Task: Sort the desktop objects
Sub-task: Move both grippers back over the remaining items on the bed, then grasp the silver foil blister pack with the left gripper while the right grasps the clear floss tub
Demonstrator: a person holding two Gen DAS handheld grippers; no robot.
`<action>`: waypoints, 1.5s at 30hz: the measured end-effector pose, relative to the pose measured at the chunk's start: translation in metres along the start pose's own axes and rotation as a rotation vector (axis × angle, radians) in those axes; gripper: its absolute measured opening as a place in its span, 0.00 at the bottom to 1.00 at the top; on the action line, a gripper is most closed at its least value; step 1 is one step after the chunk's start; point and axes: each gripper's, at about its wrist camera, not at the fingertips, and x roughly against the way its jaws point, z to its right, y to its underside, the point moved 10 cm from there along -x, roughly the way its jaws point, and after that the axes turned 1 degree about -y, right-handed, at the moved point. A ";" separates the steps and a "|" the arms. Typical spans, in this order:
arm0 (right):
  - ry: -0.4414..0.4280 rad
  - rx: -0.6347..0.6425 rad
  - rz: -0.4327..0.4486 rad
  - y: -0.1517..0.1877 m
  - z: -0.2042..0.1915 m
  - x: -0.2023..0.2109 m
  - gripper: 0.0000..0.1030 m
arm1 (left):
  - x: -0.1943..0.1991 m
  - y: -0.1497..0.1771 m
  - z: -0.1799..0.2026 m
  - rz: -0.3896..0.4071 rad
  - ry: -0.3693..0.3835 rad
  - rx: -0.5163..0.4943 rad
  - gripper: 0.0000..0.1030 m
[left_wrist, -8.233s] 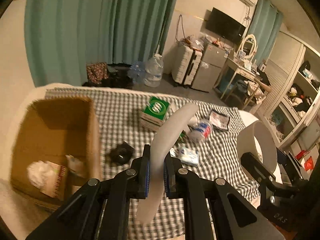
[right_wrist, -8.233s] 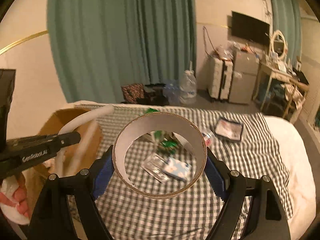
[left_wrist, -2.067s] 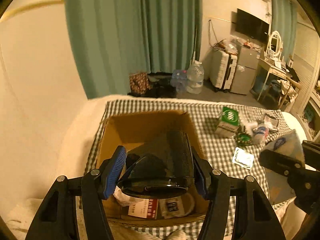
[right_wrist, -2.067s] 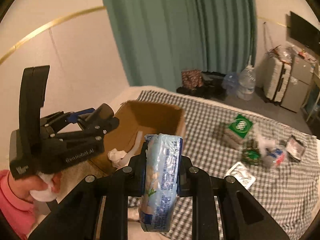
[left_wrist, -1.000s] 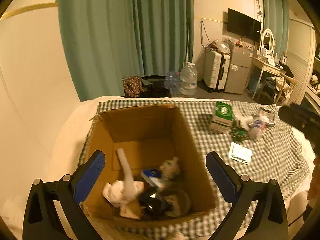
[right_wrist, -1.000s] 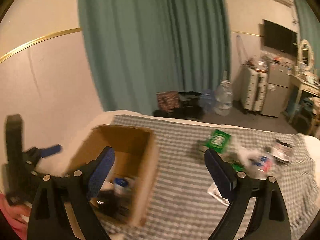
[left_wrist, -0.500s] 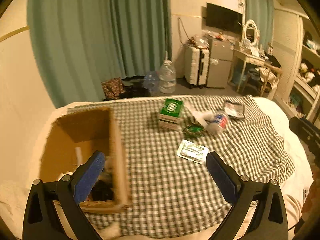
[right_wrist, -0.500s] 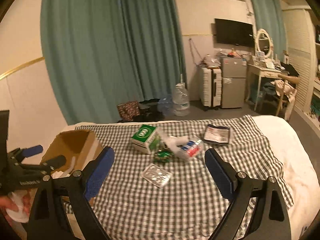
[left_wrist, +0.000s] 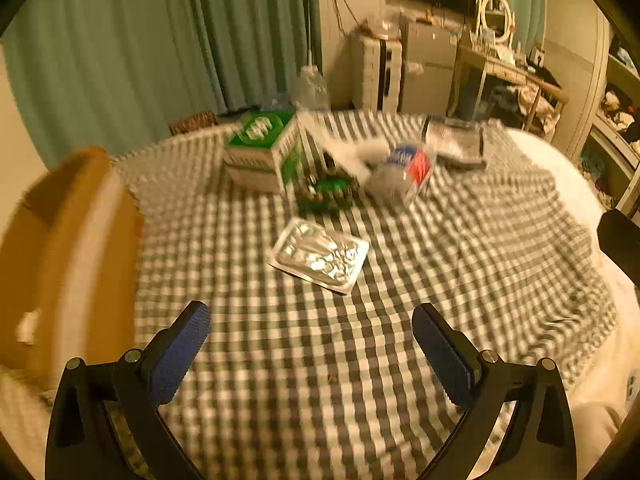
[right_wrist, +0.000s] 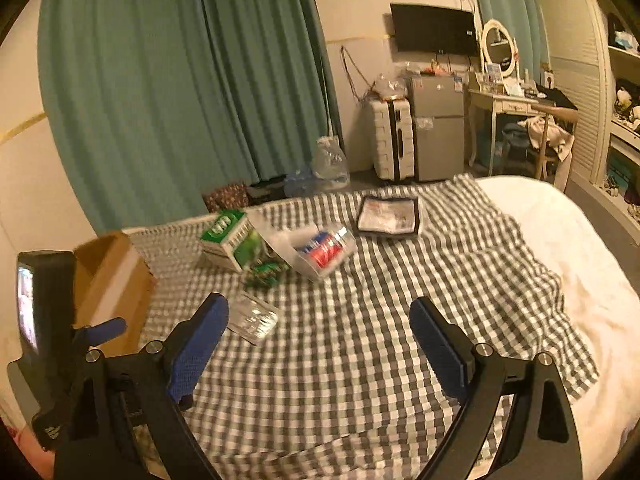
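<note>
My left gripper (left_wrist: 312,340) is open and empty above the checked cloth (left_wrist: 460,280), just short of a silver foil blister pack (left_wrist: 320,258). Beyond it lie a small green packet (left_wrist: 328,196), a green-and-white box (left_wrist: 262,152), a clear pack with red and blue print (left_wrist: 404,172) and a dark-rimmed flat packet (left_wrist: 454,142). The cardboard box (left_wrist: 68,248) stands at the left. My right gripper (right_wrist: 320,332) is open and empty over the cloth (right_wrist: 460,272); the foil pack (right_wrist: 254,316) lies by its left finger. The left gripper's body (right_wrist: 44,320) shows at far left.
The cloth covers a white bed (right_wrist: 568,248) whose edge falls away at the right. Green curtains (right_wrist: 180,80), a suitcase (right_wrist: 390,140), a small fridge (right_wrist: 438,128) and a dressing table (right_wrist: 516,108) stand behind.
Both grippers have swung right from the cardboard box toward the loose items and come lower and closer to the cloth. Both stay open and empty.
</note>
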 end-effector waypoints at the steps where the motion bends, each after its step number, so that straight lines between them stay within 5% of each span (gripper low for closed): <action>1: 0.011 0.003 -0.015 0.005 0.006 -0.013 0.90 | -0.015 0.002 0.001 -0.013 0.004 0.004 1.00; 6: 0.017 -0.015 -0.103 0.026 0.023 -0.078 0.90 | -0.088 0.008 0.001 -0.068 0.023 0.045 1.00; 8: 0.008 -0.021 -0.107 0.026 0.025 -0.094 0.90 | -0.117 0.008 -0.004 -0.133 0.012 0.083 1.00; 11: -0.010 -0.016 -0.093 0.018 0.026 -0.119 0.90 | -0.139 0.001 -0.008 -0.130 0.012 0.085 1.00; 17: -0.040 0.005 -0.090 0.000 0.022 -0.167 0.90 | -0.147 -0.016 0.000 -0.051 -0.018 0.009 1.00; 21: -0.048 0.016 -0.102 -0.008 0.012 -0.194 0.90 | -0.154 -0.023 0.005 0.003 0.028 -0.040 1.00; 37: -0.046 0.183 -0.125 -0.020 -0.020 -0.255 0.90 | -0.157 -0.032 -0.009 0.029 0.127 -0.017 0.97; 45: -0.095 -0.051 -0.202 -0.012 -0.008 -0.266 0.90 | -0.149 -0.031 -0.016 0.040 0.115 0.011 0.96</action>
